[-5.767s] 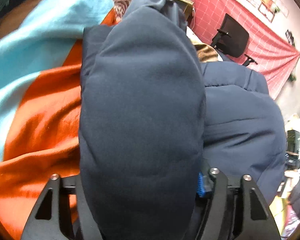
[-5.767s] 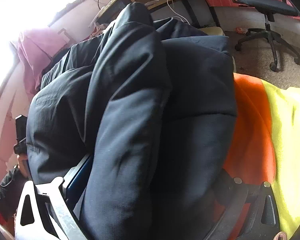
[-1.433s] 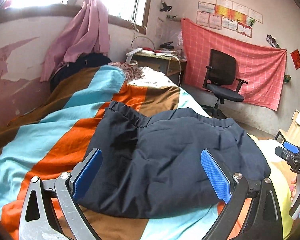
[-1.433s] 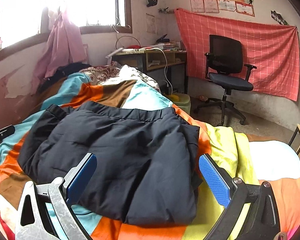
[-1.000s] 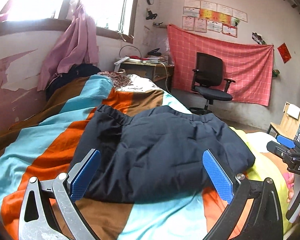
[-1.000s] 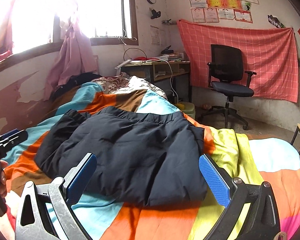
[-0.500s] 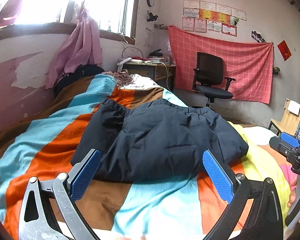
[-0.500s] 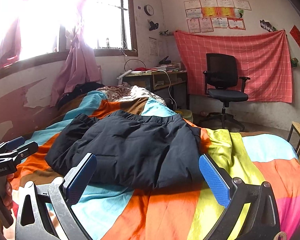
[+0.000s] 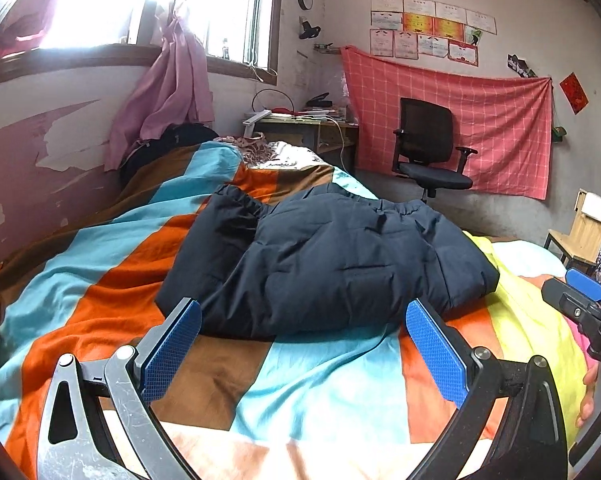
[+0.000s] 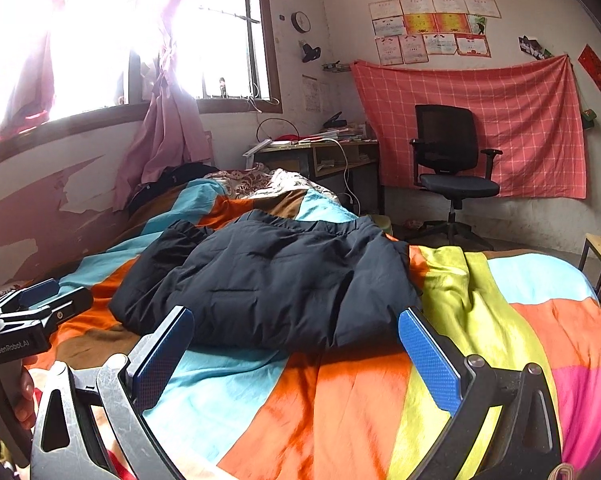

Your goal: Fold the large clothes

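A dark navy padded jacket [image 9: 332, 256] lies folded into a compact bundle on the bed's striped cover [image 9: 308, 376]. It also shows in the right wrist view [image 10: 272, 280]. My left gripper [image 9: 304, 344] is open and empty, held back from the jacket's near edge. My right gripper [image 10: 296, 348] is open and empty, also short of the jacket. The right gripper shows at the right edge of the left wrist view [image 9: 588, 304]; the left gripper shows at the left edge of the right wrist view [image 10: 32, 312].
A black office chair [image 10: 452, 168] stands by a red checked cloth [image 10: 500, 120] on the far wall. A cluttered desk [image 10: 320, 152] sits under the window. Pink curtains [image 9: 168, 92] hang over dark clothes at the bed's head. A wooden chair [image 9: 584, 224] stands at right.
Both grippers let go of the jacket and opened, then drew back and up from it. The folded jacket now lies farther off on the cover.
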`<action>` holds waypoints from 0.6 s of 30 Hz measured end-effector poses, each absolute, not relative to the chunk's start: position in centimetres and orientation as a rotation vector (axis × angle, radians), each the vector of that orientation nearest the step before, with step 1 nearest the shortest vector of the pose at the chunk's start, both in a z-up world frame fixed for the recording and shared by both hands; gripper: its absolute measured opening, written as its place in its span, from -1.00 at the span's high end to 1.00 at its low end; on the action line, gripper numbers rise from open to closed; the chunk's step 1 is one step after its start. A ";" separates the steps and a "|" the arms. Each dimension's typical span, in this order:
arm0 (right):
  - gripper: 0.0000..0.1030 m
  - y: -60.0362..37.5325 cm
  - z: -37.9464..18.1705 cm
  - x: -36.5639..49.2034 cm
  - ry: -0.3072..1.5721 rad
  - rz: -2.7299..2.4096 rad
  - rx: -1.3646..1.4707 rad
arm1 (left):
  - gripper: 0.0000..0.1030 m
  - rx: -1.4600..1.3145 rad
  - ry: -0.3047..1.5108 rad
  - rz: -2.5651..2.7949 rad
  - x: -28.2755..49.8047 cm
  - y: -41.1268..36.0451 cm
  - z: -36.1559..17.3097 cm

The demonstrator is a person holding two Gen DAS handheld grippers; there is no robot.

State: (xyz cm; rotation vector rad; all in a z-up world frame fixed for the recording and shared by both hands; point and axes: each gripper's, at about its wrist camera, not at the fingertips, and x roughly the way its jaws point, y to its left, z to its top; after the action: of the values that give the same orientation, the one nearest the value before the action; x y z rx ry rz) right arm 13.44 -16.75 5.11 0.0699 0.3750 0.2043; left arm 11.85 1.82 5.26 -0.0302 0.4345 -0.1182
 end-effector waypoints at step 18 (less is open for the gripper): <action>-1.00 -15.3 2.9 10.1 0.405 0.206 0.068 | -0.95 -0.030 0.455 -0.097 8.5 2.4 2.8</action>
State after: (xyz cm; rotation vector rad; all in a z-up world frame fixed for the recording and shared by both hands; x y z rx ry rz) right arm 10.05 -15.32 2.90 0.0677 0.4053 0.2058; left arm 8.47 2.43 2.83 -0.0302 0.4552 -0.0969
